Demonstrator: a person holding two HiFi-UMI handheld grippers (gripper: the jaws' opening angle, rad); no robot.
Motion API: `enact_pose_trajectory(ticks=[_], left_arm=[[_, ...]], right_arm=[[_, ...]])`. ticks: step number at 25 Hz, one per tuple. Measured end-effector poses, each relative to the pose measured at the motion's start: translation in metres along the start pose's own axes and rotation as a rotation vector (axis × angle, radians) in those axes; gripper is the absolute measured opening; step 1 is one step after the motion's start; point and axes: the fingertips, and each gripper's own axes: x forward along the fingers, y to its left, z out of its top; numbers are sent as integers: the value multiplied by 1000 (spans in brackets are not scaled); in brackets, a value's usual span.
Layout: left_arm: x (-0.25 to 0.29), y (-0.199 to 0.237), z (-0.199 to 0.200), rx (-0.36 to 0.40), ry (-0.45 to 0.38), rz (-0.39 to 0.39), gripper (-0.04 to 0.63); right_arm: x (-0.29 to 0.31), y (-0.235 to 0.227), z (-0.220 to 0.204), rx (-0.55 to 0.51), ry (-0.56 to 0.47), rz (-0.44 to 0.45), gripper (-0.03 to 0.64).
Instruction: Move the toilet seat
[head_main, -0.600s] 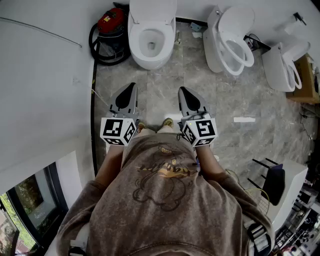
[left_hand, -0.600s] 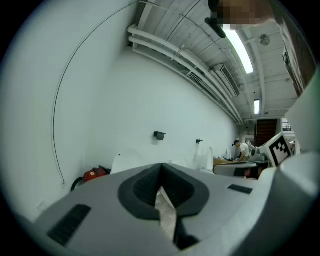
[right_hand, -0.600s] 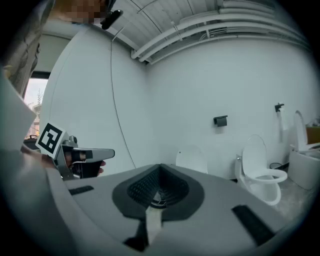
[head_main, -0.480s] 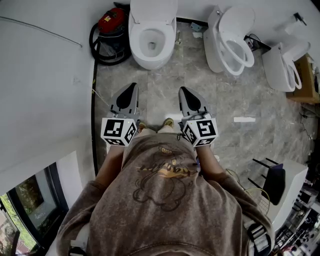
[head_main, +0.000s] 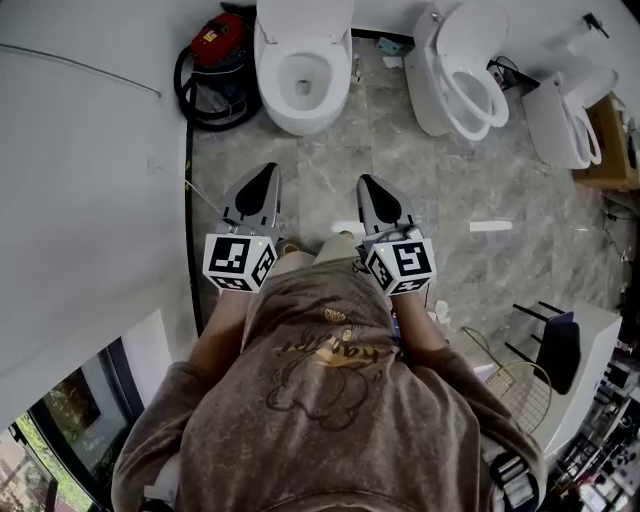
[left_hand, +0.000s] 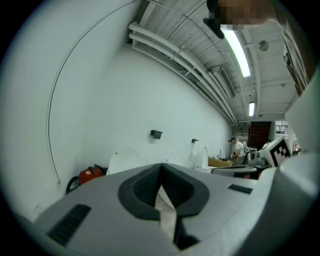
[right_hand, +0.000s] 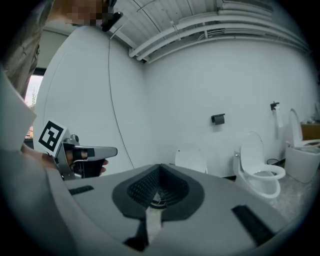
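you hold two grippers level in front of you: the left gripper and the right gripper both have their jaws pressed together on nothing. three toilets stand ahead, well apart from both grippers: the first toilet straight ahead, its seat down on the bowl, the second and third to the right. one red vacuum sits just left of the first

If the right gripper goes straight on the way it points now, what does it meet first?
Probably the white ceramic toilet with raised lid, ahead of the right gripper; only grey tiled floor lies between. Depth is unclear.
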Motion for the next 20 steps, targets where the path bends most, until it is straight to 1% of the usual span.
enact_pose_trajectory(ticks=[5, 10, 16, 20], left_arm=[[6, 6, -3, -14, 15, -29, 9], [30, 25, -4, -30, 23, -28, 9], [68, 53, 2, -33, 24, -12, 9], [101, 73, 8, -42, 28, 3, 9]], right_arm=[[9, 3, -5, 19, 3, -30, -2], [33, -7, -3, 11, 9, -46, -2], [80, -27, 2, 12, 27, -25, -2], [119, -42, 15, 3, 34, 8, -2]])
